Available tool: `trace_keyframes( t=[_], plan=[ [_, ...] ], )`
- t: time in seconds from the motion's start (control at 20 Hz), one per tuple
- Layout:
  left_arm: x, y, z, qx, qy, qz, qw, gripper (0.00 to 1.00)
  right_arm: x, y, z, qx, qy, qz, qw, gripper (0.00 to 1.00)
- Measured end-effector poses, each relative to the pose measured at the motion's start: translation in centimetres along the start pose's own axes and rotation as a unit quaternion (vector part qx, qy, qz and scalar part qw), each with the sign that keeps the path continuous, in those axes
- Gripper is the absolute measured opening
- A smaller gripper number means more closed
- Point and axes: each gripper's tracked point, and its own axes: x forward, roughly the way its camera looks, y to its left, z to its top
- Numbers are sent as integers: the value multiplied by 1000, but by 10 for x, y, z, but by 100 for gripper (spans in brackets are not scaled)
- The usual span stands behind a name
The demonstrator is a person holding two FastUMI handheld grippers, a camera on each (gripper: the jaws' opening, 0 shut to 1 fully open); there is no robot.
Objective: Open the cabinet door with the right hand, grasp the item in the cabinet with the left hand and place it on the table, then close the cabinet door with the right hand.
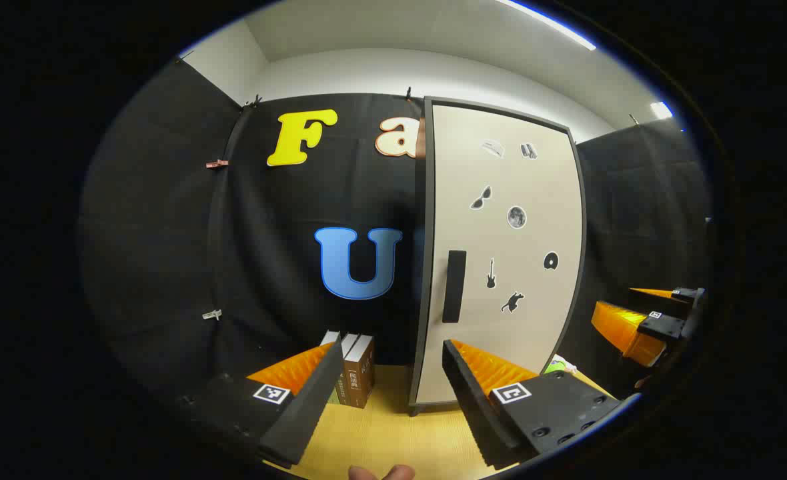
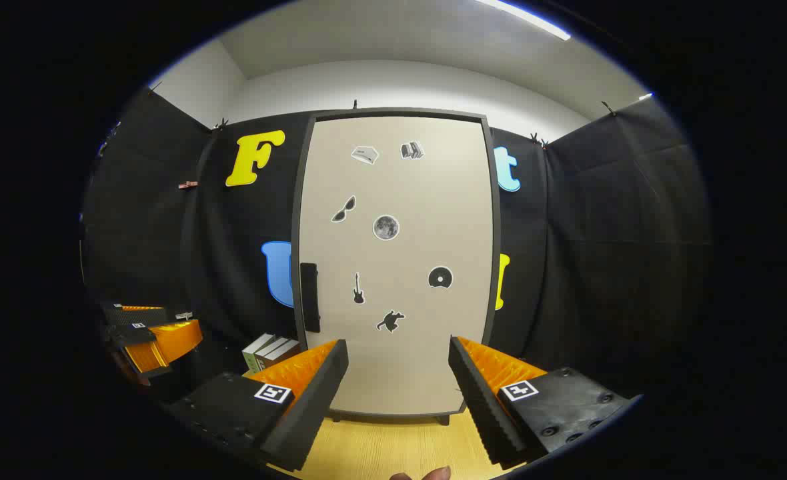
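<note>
Before the closed cabinet door [image 2: 393, 267] at the desk's [image 2: 380, 453] back edge, the right gripper [image 2: 399, 393] is being held wide-fingered for its handle [image 2: 309, 297], the left gripper [image 1: 390, 393] likewise wide, waiting.

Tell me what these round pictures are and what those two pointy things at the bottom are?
Each picture comes from a little camera riding on a hand-held grabber. A person holds one grabber in each hand. The two wedges at the bottom are that grabber's own fingers. In the left gripper view you see the left gripper, open and holding nothing. In the right gripper view you see the right gripper, also open and empty. Both look at a tall cabinet standing on a wooden table. Its door is shut, with a dark handle on its left side and small stickers on the front. Some books stand on the table beside the cabinet. Nothing has been picked up yet.
</note>
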Motion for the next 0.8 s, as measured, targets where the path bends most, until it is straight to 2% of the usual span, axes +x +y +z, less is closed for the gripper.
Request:
trace_keyframes(
  t=[0.5, 0.8],
  plan=[
    [9, 7, 3, -8, -7, -8, 1000, 94, 4, 9, 4, 1, -8, 0, 1000, 98],
    [8, 13, 19, -8, -27, -15, 1000, 94, 5, 14, 15, -4, -21, -3, 1000, 98]
  ],
)
